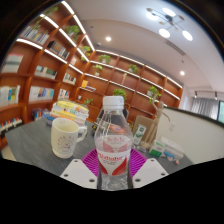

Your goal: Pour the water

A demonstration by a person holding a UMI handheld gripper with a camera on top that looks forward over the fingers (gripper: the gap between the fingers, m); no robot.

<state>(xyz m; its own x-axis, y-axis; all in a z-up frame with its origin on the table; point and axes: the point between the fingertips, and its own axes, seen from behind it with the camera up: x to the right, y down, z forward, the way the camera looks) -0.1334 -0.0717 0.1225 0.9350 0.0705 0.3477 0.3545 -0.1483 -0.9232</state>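
A clear plastic water bottle (113, 140) with a red and white label stands upright between my fingers, its cap off or clear at the top. My gripper (113, 160) is shut on the bottle, both magenta pads (90, 160) pressing its sides at label height. A cream mug (66, 137) with a handle stands on the dark table (30, 148), to the left of the bottle and a little beyond it. The bottle's base is hidden below the fingers.
Bookshelves (40, 70) line the left wall, with lit shelves and plants along the back. Boxes and small items (145, 128) lie on the table behind the bottle to the right. A white partition (195, 130) stands at the right.
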